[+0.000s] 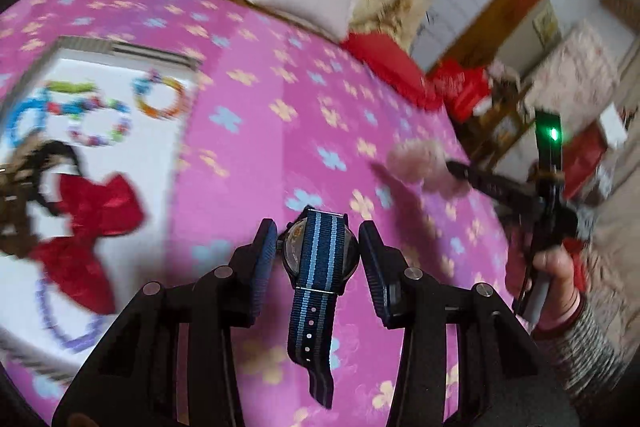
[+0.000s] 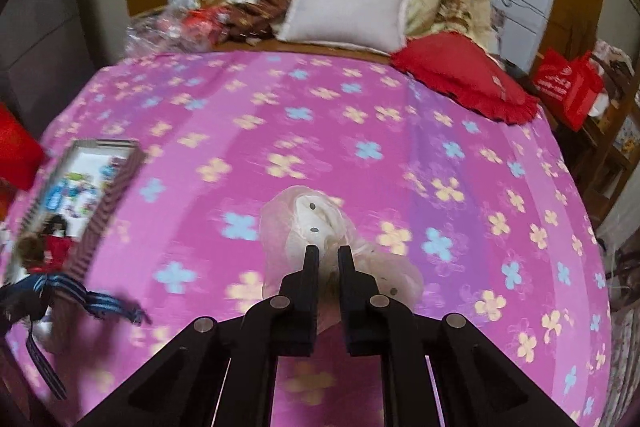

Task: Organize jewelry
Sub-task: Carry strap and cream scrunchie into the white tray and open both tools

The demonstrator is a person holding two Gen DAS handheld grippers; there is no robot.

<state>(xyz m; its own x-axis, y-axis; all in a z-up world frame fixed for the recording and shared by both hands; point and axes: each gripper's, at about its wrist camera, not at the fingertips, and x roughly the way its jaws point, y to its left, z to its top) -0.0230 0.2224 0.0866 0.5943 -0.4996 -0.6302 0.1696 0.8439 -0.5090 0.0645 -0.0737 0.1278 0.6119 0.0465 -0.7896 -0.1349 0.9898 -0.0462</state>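
Observation:
My left gripper [image 1: 318,247] is shut on a watch [image 1: 320,251] with a blue striped strap, its case clamped between the pads and the strap hanging down toward me above the pink bedspread. The watch strap also shows blurred in the right wrist view [image 2: 80,297]. My right gripper [image 2: 328,255] is shut on a sheer white scrunchie [image 2: 308,223] with dark dots, held above the bed; it appears in the left wrist view [image 1: 420,163] at the right. A white jewelry box [image 1: 120,155] lies at the left, holding bead bracelets [image 1: 160,95] and a red bow [image 1: 92,227].
The bed has a pink flowered sheet [image 2: 360,131]. A white pillow [image 2: 348,7] and a red cushion [image 2: 464,79] lie at the far edge, beside a floral quilt and clutter. A red bag [image 2: 568,87] stands off the bed at the right.

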